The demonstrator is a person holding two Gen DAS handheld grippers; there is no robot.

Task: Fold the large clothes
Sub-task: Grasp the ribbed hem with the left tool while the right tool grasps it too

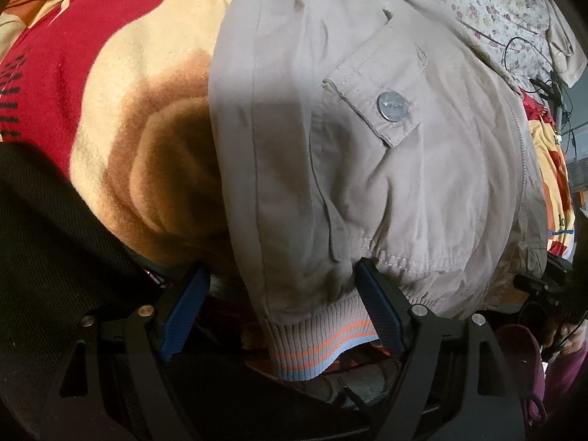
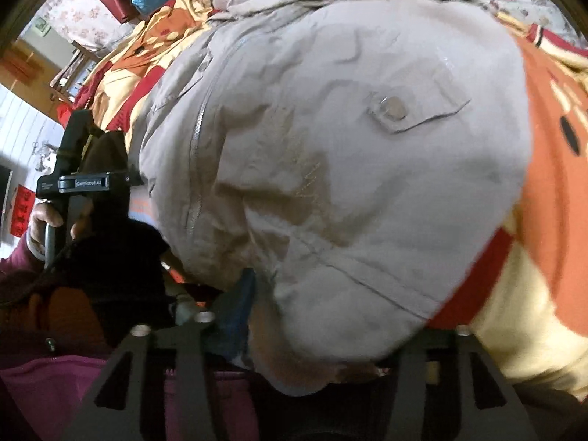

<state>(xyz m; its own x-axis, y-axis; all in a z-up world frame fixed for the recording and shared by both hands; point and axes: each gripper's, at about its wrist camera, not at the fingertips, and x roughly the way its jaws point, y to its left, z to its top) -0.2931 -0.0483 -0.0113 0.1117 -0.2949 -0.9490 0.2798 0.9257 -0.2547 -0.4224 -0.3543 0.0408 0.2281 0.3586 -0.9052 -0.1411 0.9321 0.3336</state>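
Observation:
A beige jacket (image 1: pixel 367 169) with a snap-button pocket flap (image 1: pixel 393 106) lies on a red, orange and cream blanket (image 1: pixel 110 84). My left gripper (image 1: pixel 283 294) stands open, its blue-padded fingers (image 1: pixel 378 305) either side of the jacket's ribbed hem (image 1: pixel 319 345), which has orange and blue stripes. In the right wrist view the same jacket (image 2: pixel 349 183) fills the frame and drapes over my right gripper (image 2: pixel 316 334). One blue pad (image 2: pixel 235 316) shows at the left; the other finger is hidden under the cloth.
A flowered sheet (image 1: pixel 488 3) lies beyond the jacket. The other hand-held gripper (image 2: pixel 73 183) and the person's hand (image 2: pixel 40 224) in a magenta sleeve show at the left of the right wrist view. Room furniture is at the far left.

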